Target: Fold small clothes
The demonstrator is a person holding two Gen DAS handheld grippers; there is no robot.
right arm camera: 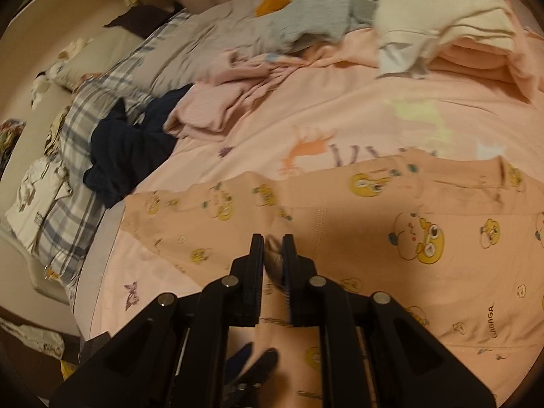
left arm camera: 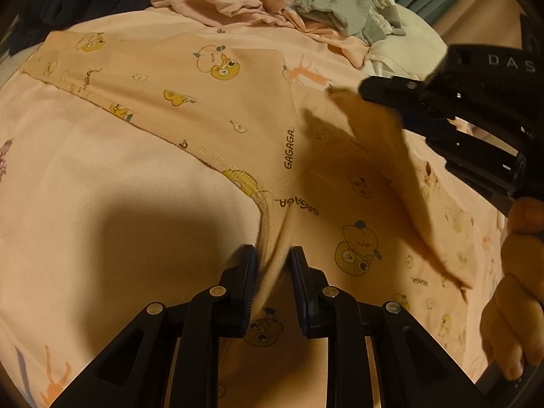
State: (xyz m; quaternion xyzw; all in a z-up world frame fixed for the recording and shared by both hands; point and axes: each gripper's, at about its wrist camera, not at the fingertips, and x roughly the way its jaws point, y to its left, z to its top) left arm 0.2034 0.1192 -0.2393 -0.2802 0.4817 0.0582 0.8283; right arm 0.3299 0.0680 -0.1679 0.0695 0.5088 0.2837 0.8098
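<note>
Garment (left arm camera: 217, 112): small peach knit piece, cartoon duck prints and "GAGAGA" lettering, stitched hem running diagonally. Lies spread on the pink bed sheet (left arm camera: 85, 176), one part lifted into a ridge at each claw.

Left claw (left arm camera: 272, 272): pitched steeply down, jaws narrowly apart, pinching a raised fold of the garment by the hem seam; cloth fills the gap, so it is gripping the fabric.

Right claw (right arm camera: 273, 255): also angled down, black flat pads close together with a bunched bit of garment cloth between them; gripping it. In the left view it comes in from the right edge, a stretched flap of garment trailing from its tip; a hand (left arm camera: 516, 285) wraps the handle below.

Further out: crumpled pink top (right arm camera: 210, 108), soft ribbed look; dark navy cloth (right arm camera: 125, 149) in a heap; plaid grey-white bedding (right arm camera: 74, 204) at the bed edge; plush goose (right arm camera: 306, 6), white head, orange bill, grey fleece body; folded cream garments (right arm camera: 442, 10) stacked at the far right.
</note>
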